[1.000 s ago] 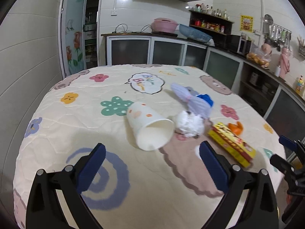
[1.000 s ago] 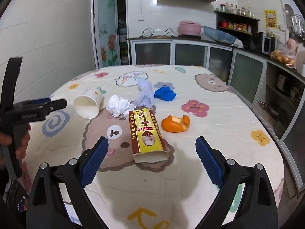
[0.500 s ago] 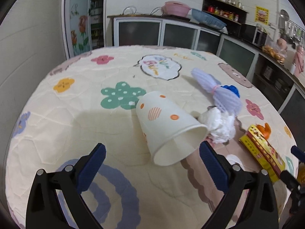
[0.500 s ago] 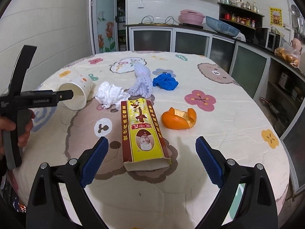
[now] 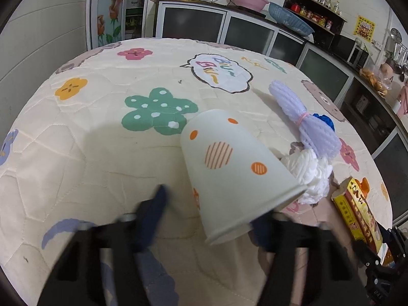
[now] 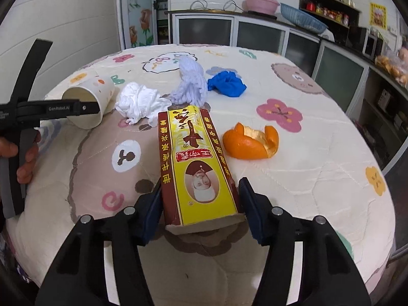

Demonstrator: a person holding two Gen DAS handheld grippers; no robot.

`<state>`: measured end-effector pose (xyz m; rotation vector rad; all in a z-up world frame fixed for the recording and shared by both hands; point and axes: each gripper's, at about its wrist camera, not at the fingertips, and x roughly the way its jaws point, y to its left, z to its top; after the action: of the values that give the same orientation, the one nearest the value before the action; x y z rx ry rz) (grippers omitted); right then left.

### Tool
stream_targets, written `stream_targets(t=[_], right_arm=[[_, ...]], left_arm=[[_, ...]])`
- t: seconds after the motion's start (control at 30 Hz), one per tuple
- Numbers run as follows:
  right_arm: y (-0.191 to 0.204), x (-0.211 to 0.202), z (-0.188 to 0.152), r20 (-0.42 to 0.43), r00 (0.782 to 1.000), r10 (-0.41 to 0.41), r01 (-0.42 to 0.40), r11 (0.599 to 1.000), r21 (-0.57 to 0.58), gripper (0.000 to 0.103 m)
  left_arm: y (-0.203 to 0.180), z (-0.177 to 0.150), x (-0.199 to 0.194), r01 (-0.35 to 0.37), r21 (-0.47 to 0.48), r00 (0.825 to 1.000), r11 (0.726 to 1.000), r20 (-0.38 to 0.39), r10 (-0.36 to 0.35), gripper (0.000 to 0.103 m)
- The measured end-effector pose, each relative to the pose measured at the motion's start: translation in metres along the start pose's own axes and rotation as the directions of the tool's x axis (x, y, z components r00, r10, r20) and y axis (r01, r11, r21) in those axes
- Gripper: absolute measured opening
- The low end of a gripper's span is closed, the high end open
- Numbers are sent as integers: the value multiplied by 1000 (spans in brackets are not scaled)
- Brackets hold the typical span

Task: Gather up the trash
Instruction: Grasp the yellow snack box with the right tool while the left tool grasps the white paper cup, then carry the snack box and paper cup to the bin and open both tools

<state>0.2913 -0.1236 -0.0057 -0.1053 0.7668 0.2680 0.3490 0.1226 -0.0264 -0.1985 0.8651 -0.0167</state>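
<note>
Left wrist view: the left gripper [image 5: 204,219] is closing on a paper cup [image 5: 234,176] lying on its side on the quilted tabletop [image 5: 76,132]; its blurred fingers [image 5: 153,211] flank the rim, contact unclear.

Right wrist view: the right gripper [image 6: 200,209] is closing on a yellow carton [image 6: 196,168] (orange peel [image 6: 251,142] and tissue [image 6: 139,103] wait nearby), fingers [image 6: 251,210] apparently just meeting its sides. The grasping step is under way; lifting both likely needs firm grips first.

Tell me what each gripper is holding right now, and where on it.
Right gripper is closing on the near open end of the yellow carton. Left gripper is closing around the paper cup near its rim; contact unclear.
</note>
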Motion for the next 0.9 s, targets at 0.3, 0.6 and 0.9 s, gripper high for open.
stream_targets(t=[0.3, 0.6, 0.9], right_arm=[[-12, -20, 2, 16, 999, 36, -38, 996, 79, 51], [-30, -55, -13, 36, 999, 9, -13, 995, 101, 51], [-66, -95, -43, 38, 997, -64, 57, 983, 174, 51]], left_arm=[[-1, -2, -18, 42, 0, 999, 999, 20, -42, 5], [3, -18, -56, 72, 13, 996, 997, 47, -73, 5], [18, -56, -86, 64, 33, 996, 997, 54, -66, 5]])
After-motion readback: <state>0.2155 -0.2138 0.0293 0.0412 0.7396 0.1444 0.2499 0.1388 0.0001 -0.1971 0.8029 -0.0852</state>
